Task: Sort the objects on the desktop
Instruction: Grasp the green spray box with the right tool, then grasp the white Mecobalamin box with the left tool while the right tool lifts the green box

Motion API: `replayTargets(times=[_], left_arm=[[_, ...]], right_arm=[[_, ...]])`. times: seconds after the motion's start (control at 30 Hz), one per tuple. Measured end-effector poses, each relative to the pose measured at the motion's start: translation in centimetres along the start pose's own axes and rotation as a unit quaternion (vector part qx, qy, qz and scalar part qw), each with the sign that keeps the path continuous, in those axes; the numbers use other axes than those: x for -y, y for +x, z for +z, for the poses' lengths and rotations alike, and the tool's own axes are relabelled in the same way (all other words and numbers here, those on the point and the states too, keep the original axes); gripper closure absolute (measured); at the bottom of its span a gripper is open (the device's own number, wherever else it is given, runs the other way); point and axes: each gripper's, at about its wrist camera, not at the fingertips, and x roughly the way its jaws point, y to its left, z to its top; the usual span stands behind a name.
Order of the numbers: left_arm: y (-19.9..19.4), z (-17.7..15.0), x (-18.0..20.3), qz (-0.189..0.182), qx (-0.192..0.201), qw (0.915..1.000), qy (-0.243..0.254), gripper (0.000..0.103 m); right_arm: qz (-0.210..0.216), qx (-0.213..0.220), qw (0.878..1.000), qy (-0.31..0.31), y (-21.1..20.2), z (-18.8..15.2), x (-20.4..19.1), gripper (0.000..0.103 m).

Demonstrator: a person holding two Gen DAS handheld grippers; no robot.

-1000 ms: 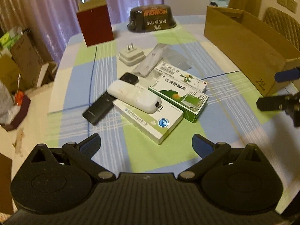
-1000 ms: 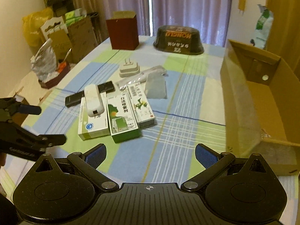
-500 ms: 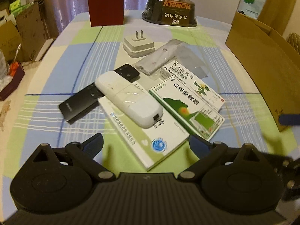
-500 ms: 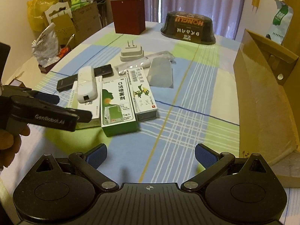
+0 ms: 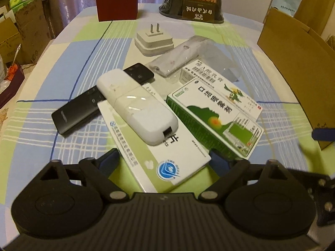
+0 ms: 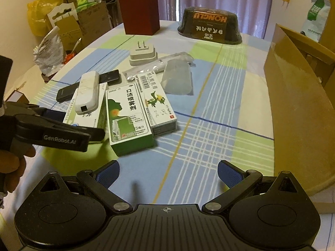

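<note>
On the counter, the white box lies at the near edge of the pile, with the white dongle resting on it and the green box beside. I have the left gripper straddling its near end, jaws apart. I judge this the approach before a grasp; next I close squarely without tipping the dongle. The right gripper hovers, jaws wide, short of the carton

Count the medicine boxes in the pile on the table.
3. The white box with a blue logo lies under the white device; the green box lies beside it; the white box with a bird drawing lies behind the green one. Others may be hidden.
</note>
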Motion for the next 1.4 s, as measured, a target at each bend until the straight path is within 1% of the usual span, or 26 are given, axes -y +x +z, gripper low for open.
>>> replayTargets(times=[0.13, 0.23, 0.43, 0.6, 0.67, 0.8, 0.83, 0.87, 0.9, 1.03, 1.13, 1.2, 1.33, 1.4], left_arm=[[-0.8, -0.3, -0.8, 0.003, -0.006, 0.9998, 0.016, 0.025], [-1.2, -0.5, -1.5, 0.004, -0.010, 0.9995, 0.030, 0.028], [-1.8, -0.8, -2.5, -0.004, -0.018, 0.9985, 0.051, 0.030], [-2.0, -0.9, -3.1, -0.017, -0.031, 0.9969, 0.070, 0.030], [-2.2, -0.9, -3.2, -0.022, -0.034, 0.9961, 0.078, 0.030], [-2.6, -1.4, -3.5, -0.032, -0.038, 0.9948, 0.089, 0.030], [-2.6, -1.5, -3.5, -0.034, -0.039, 0.9943, 0.093, 0.030], [-2.7, -1.7, -3.5, -0.036, -0.040, 0.9938, 0.097, 0.030], [-2.9, -1.8, -3.4, -0.040, -0.041, 0.9933, 0.101, 0.030], [-3.5, -2.3, -2.9, -0.053, -0.043, 0.9909, 0.116, 0.030], [-4.2, -2.9, -1.9, -0.072, -0.045, 0.9870, 0.137, 0.030], [-4.6, -3.7, -1.1, -0.086, -0.048, 0.9828, 0.156, 0.030], [-5.6, -5.6, 1.1, -0.117, -0.055, 0.9713, 0.199, 0.030], [-6.0, -6.7, 2.1, -0.127, -0.058, 0.9661, 0.217, 0.030]], right_arm=[[0.012, 0.006, 1.000, -0.013, 0.5, 0.5, -0.7, 0.000], [0.021, 0.010, 0.999, -0.026, 1.2, 0.9, -1.4, 0.000], [0.035, 0.008, 0.998, -0.045, 3.6, 1.4, -2.7, 0.000], [0.037, -0.001, 0.997, -0.064, 4.9, 1.6, -3.5, 0.001], [0.040, -0.005, 0.997, -0.070, 5.3, 1.7, -3.6, 0.018], [0.044, -0.011, 0.997, -0.069, 5.8, 1.9, -3.8, 0.020], [0.045, -0.013, 0.997, -0.068, 5.8, 1.9, -3.8, 0.035], [0.046, -0.015, 0.997, -0.067, 5.8, 2.0, -3.9, 0.045], [0.044, -0.017, 0.997, -0.066, 5.6, 1.8, -3.8, 0.048], [0.037, -0.026, 0.997, -0.058, 4.5, 1.3, -3.5, 0.048], [0.024, -0.035, 0.998, -0.050, 3.0, 0.0, -2.9, 0.048], [0.013, -0.042, 0.998, -0.043, 1.8, -1.4, -2.3, 0.048], [-0.008, -0.060, 0.998, -0.022, -0.7, -4.6, -0.8, 0.048], [-0.017, -0.063, 0.998, -0.013, -1.9, -5.9, -0.3, 0.048]])
